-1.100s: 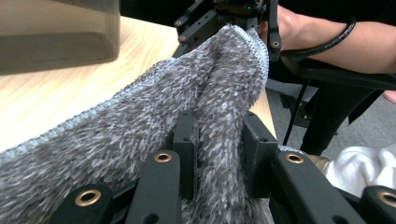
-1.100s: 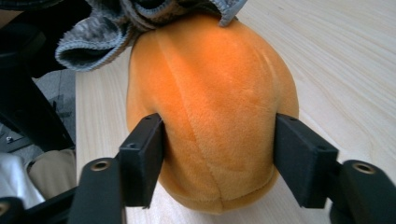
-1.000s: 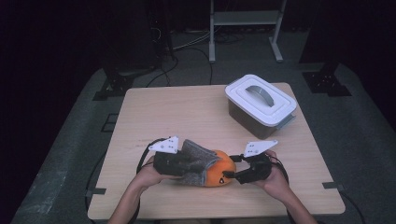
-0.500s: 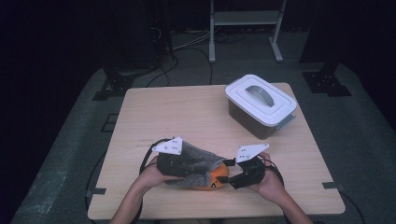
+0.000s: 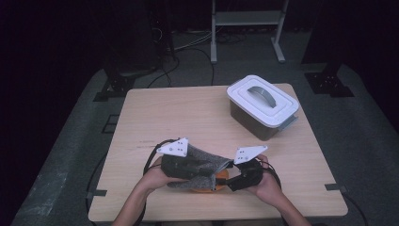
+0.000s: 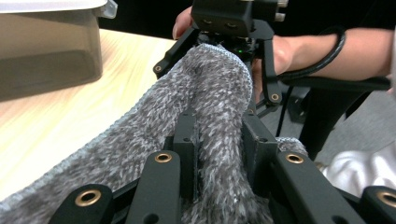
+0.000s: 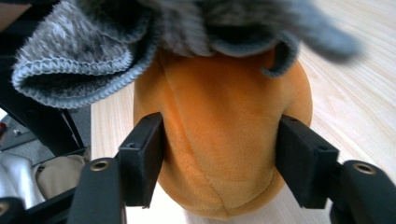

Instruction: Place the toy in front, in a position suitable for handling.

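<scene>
The left tool [image 5: 207,165] is pinched tight on a fold of the grey sock [image 6: 219,107]. The right tool [image 7: 219,161], just right of it at the table's [image 5: 188,113] near edge, has just been closing and its pads press the orange plush toy [image 7: 219,140] whose far end sits inside the sock.

Both forearms come in from the near table edge. Left gripper [image 5: 188,165] level, pointing toward the right one, jaws clamped tight on grey knit sock [image 6: 219,93]. Right gripper [image 5: 235,181] angled inward, jaws just closing, pads against the sides of orange plush toy [image 7: 219,140].

Sock [image 5: 200,162] over plush toy [image 5: 217,181], container [image 5: 261,106] behind.
</scene>
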`<state>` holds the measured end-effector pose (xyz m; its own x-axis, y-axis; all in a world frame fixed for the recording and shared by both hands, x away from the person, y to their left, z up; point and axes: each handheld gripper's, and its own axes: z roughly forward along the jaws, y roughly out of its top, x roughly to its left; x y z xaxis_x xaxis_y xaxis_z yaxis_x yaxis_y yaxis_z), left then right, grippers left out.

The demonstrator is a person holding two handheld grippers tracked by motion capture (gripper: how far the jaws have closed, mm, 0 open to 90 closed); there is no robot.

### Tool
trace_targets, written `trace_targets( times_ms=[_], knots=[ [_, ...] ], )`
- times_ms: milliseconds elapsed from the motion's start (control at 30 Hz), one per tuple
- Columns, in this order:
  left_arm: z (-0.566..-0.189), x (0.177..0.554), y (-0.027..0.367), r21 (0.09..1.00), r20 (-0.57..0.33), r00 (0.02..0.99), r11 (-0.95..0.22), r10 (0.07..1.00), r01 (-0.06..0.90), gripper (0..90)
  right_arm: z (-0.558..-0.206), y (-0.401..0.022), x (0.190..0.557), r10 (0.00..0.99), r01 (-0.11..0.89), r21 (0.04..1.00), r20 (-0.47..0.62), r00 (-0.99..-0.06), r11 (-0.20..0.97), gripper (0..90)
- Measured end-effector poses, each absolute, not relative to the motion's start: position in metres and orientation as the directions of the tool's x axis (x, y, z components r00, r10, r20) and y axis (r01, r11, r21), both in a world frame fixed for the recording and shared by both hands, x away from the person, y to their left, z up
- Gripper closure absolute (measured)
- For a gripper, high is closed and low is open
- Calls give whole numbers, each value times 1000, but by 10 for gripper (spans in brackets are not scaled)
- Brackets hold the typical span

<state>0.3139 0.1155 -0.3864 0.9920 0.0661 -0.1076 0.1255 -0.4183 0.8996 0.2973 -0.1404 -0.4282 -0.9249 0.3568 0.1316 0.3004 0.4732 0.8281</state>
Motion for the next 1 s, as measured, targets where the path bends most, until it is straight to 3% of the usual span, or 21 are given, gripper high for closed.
trace_targets(
  times_ms=[100,333,433,667,767,833,1000],
  knots=[
    [-387,319,123,900,-117,989,-412,88,143,719,-426,-141,297,362,288,827,112,-926,483,452],
    [-396,332,154,904,-173,972,-365,161,221,719,-431,-149,303,363,315,823,144,-921,472,453],
    [-401,333,155,900,-199,969,-362,150,241,718,-430,-152,305,359,369,809,211,-909,459,368],
    [-405,330,142,894,-229,969,-373,95,248,719,-437,-148,308,377,412,788,247,-893,458,218],
    [-405,328,136,900,-218,971,-366,94,237,721,-434,-143,305,396,375,789,183,-900,486,366],
    [-401,328,136,915,-205,975,-338,87,222,723,-427,-143,302,405,328,803,120,-906,497,418],
    [-393,328,139,921,-159,981,-340,114,189,724,-419,-147,303,419,255,827,26,-908,502,438]
  ],
)
